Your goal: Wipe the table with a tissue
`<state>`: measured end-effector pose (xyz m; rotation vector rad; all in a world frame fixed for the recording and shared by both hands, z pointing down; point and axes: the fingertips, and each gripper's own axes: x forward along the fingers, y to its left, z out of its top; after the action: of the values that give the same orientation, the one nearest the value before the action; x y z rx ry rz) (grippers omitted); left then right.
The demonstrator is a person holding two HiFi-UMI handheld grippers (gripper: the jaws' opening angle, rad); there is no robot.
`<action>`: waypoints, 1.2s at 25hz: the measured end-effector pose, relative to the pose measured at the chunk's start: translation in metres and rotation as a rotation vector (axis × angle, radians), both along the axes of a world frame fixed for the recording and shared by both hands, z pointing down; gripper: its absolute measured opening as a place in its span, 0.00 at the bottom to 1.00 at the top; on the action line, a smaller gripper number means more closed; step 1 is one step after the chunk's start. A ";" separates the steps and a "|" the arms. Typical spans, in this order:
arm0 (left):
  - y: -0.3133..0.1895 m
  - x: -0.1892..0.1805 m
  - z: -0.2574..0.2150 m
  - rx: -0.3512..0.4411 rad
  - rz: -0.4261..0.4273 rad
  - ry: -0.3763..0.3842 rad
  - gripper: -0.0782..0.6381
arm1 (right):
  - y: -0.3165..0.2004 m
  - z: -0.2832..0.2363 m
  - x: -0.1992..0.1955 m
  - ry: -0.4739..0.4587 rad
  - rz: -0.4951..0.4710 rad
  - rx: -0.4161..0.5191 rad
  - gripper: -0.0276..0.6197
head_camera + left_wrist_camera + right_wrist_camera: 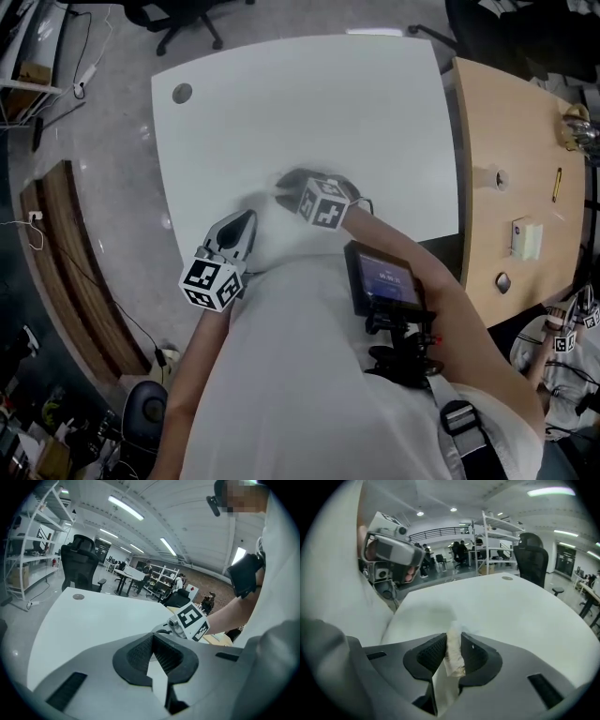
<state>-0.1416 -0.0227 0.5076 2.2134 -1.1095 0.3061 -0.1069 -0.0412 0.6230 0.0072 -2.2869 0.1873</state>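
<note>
The white table [309, 103] fills the middle of the head view. My right gripper [287, 186] is blurred over the table's near part, its marker cube [325, 202] just behind it. In the right gripper view the right gripper [453, 637] is shut on a crumpled white tissue [453, 652], which stands pinched between the pads above the tabletop [511, 606]. My left gripper [247, 218] hovers at the table's near left edge. Its jaws [152, 635] meet at the tips with nothing between them. The right gripper's cube [190, 620] shows just beyond them.
A round grommet [182, 93] sits in the table's far left corner. A wooden desk [487, 122] adjoins on the right, carrying a pen [557, 185] and a pale pad [525, 239]. Black office chairs [533, 557] stand beyond the table. A screen device [384, 281] hangs at my chest.
</note>
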 end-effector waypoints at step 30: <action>0.040 0.047 -0.008 -0.044 -0.192 -0.080 0.12 | -0.227 -0.001 0.213 0.120 1.040 0.187 0.19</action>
<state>-0.0946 0.0173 0.4994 2.0530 -1.3351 0.3357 0.1063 -0.2679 0.6223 1.2677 -1.9630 0.4796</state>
